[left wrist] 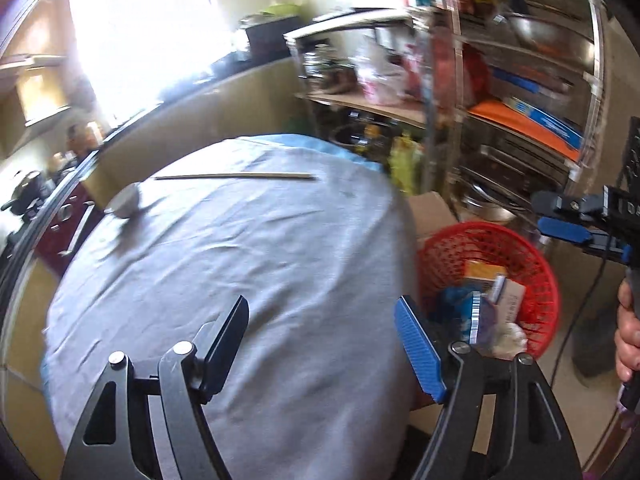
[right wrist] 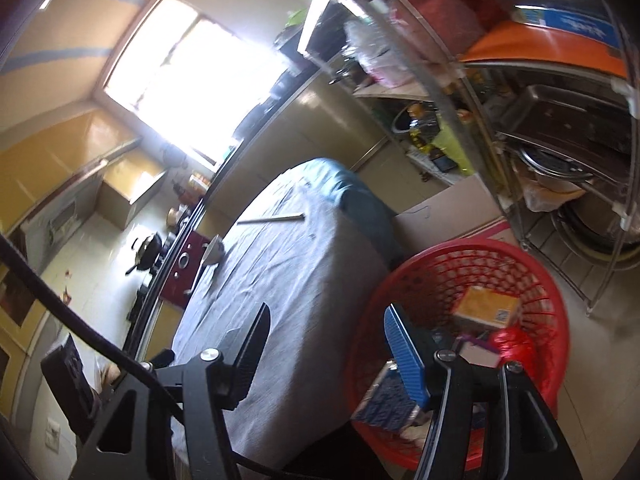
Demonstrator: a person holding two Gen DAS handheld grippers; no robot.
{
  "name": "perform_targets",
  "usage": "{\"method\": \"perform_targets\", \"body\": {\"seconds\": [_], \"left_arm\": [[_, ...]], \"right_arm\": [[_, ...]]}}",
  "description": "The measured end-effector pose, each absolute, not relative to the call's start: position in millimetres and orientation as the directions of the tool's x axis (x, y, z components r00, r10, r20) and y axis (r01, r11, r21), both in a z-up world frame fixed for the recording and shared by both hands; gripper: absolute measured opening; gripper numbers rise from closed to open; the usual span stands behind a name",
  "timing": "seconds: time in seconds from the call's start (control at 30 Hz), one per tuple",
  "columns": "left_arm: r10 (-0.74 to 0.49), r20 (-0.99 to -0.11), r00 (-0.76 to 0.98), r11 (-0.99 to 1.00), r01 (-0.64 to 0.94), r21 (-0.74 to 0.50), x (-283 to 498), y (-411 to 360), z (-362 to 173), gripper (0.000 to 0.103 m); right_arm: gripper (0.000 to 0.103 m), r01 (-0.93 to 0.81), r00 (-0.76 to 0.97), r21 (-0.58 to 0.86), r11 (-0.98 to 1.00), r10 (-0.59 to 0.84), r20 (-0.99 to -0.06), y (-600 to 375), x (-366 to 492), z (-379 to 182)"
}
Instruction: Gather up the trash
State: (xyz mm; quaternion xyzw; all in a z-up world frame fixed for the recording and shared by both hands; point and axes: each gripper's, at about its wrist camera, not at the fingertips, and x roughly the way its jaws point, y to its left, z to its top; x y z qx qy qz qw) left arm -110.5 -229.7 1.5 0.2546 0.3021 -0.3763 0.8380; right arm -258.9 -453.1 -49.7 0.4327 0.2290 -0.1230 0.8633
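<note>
Both grippers' fingers (left wrist: 418,350) gape empty; trash lies in basket (right wrist: 440,256) below right fingers (right wrist: 404,356).

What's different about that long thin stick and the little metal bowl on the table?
The stick is pale, long and flat on the grey cloth; the metal bowl is grey, round and tipped on its side. The stick lies farther across the table; the bowl sits by the table's edge. Both rest on the cloth, outside the red basket.

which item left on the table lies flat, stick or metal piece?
The thin wooden stick, lying flat near the far edge. The round metal piece sits tilted at the table's left edge.
</note>
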Motion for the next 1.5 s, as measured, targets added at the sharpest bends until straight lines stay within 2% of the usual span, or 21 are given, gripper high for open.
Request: {"method": "perform_targets", "body": {"seconds": [0.27,0.4,1.17,1.5], "left_arm": [[-0.443,-0.661,0.605,0.678,0.709,0.194,-94.8,-184.6,16.0,0.077],[-0.426,-0.634,0.645,0.719,0.667,0.195,-88.5,-162.6,22.8,0.085],[-0.233,-0.593,0.771,0.924,0.366,0.112,-43.8,-29.1,40.4,0.085],[-0.154,-0.592,0.791,0.962,0.257,0.094,-27.7,9.0,36.6,0.085]], "right_arm": [[0.064,0.380,0.847,0.614,0.691,0.007,-0.532,-409.5,-228.9,-29.2],[0.064,0.365,0.842,0.564,0.741,-0.003,-0.540,-386.6,-219.1,-16.9],[0.065,0.164,0.844,0.233,0.959,-0.013,-0.537,-230.3,-139.1,36.5],[0.065,0.110,0.836,0.207,0.972,0.022,-0.549,-198.4,-114.6,36.8]]}}
